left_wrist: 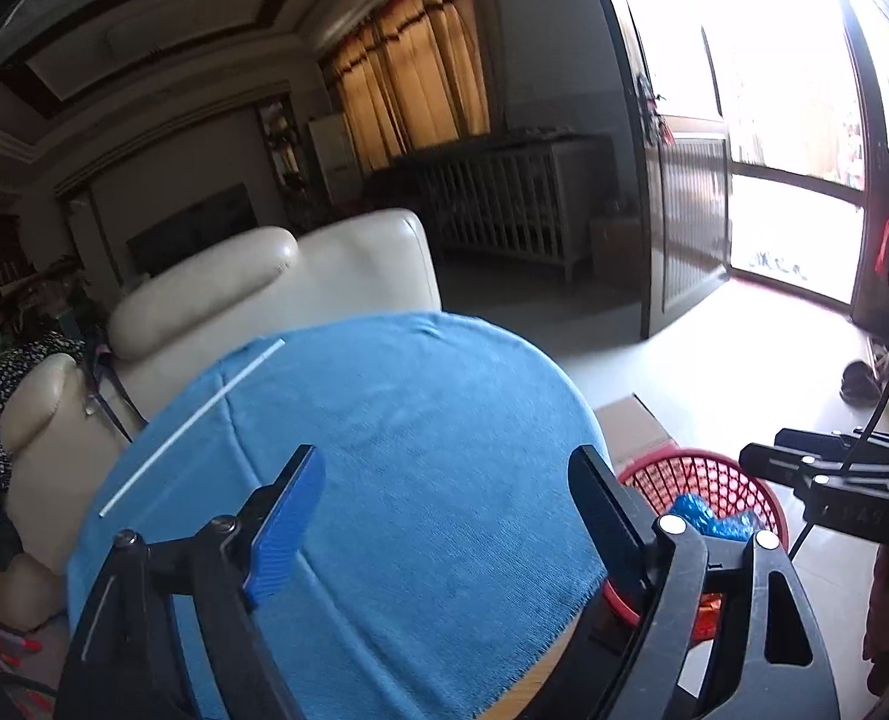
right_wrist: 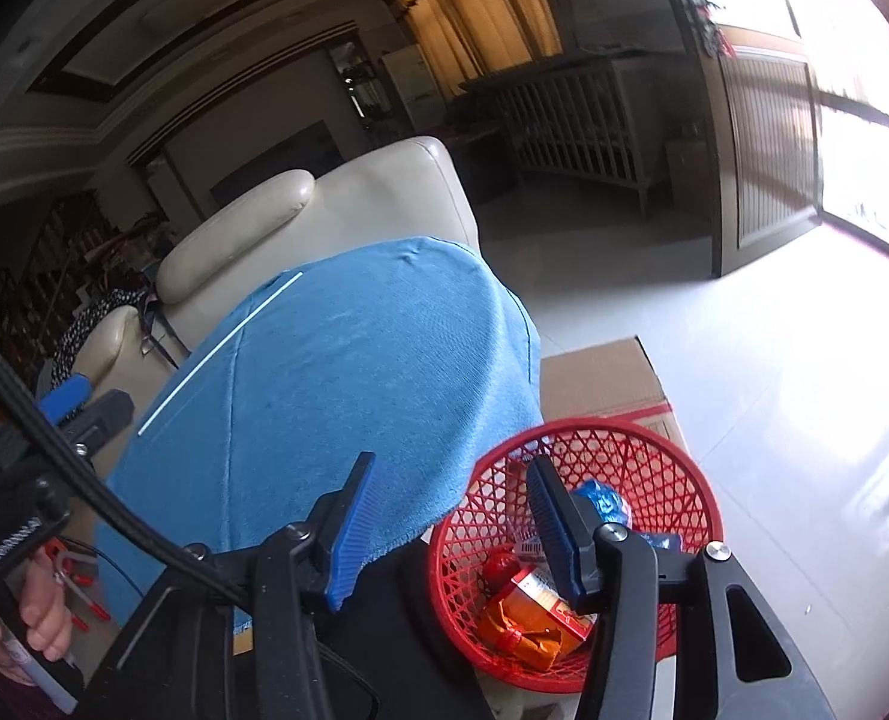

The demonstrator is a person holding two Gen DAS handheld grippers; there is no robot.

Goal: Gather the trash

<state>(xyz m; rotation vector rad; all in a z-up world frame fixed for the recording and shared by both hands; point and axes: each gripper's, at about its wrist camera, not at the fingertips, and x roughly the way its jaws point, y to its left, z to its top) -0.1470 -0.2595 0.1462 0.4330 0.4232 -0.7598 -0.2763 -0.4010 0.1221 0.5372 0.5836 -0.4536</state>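
1. A red mesh basket [right_wrist: 576, 546] stands just beside the table's right edge, on a cardboard box [right_wrist: 606, 372]; it holds the collected trash: an orange wrapper [right_wrist: 522, 618], a blue crinkled wrapper [right_wrist: 606, 501] and a small red piece [right_wrist: 498, 567].
2. A white straw [left_wrist: 192, 429] lies on the blue cloth [left_wrist: 414, 480] covering the table, near its far left edge, slanting along that edge.
3. The left tongs [left_wrist: 450, 516] stand wide over the cloth, nothing between them.
4. The right tongs [right_wrist: 450, 528] are partly apart with nothing gripped, one finger over the cloth's right edge, the other over the basket.
5. A hand [right_wrist: 21, 618] grips the left tool's handle.
6. Beyond the table's far edge stands a cream leather sofa [left_wrist: 300, 288].
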